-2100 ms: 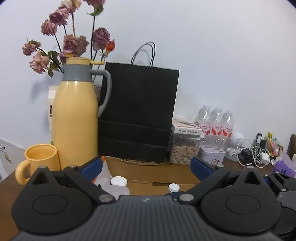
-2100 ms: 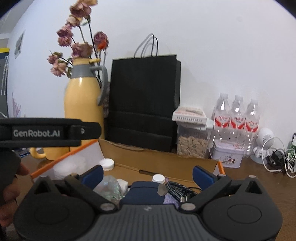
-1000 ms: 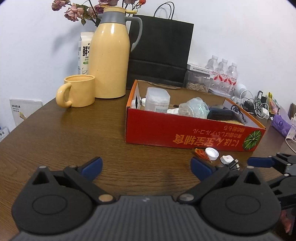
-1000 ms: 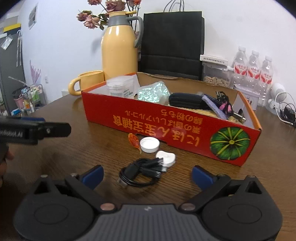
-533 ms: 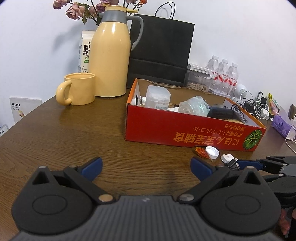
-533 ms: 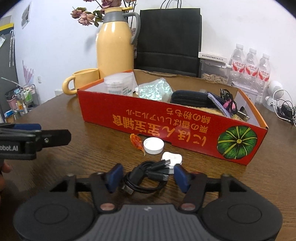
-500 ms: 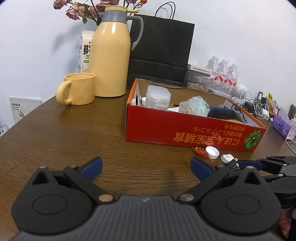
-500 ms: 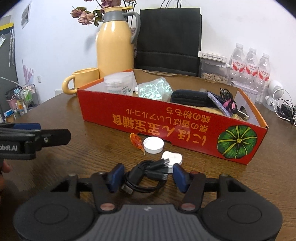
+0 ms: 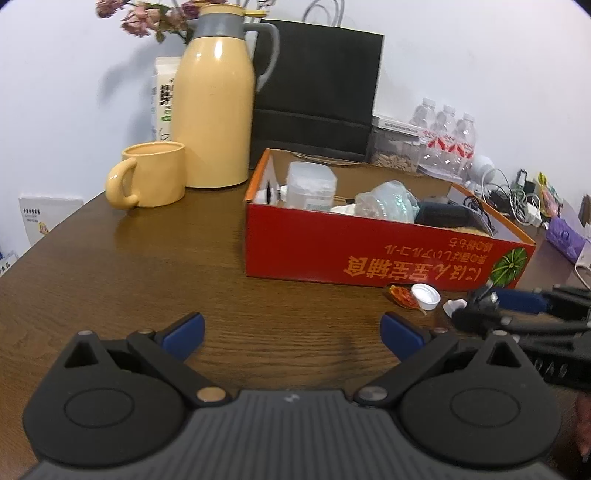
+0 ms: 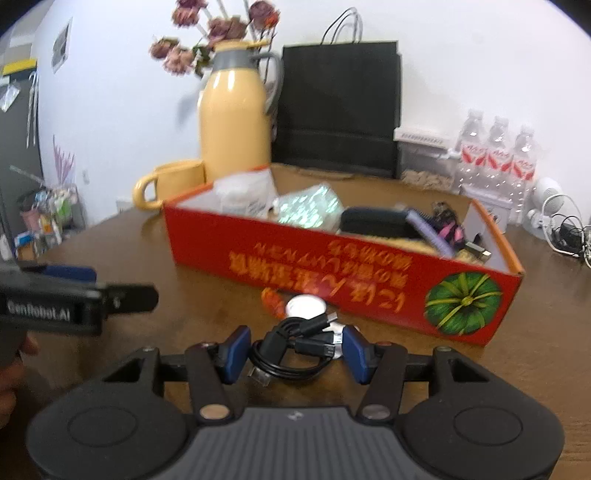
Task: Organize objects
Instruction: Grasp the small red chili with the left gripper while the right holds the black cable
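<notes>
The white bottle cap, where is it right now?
In the right wrist view the white bottle cap lies on the table just in front of the red box, between an orange wrapper and the coiled black cable.

A lived-in room of a home or small office. The dark wooden bench [image 9: 155,266] stands against a plain white wall and carries a yellow thermos jug [image 9: 214,99] with a matching mug [image 9: 155,173], dried roses [image 10: 207,33], a black paper bag [image 9: 317,85], bottled water [image 9: 447,136], a jar of seeds [image 9: 395,155] and tangled chargers [image 9: 513,195].
</notes>
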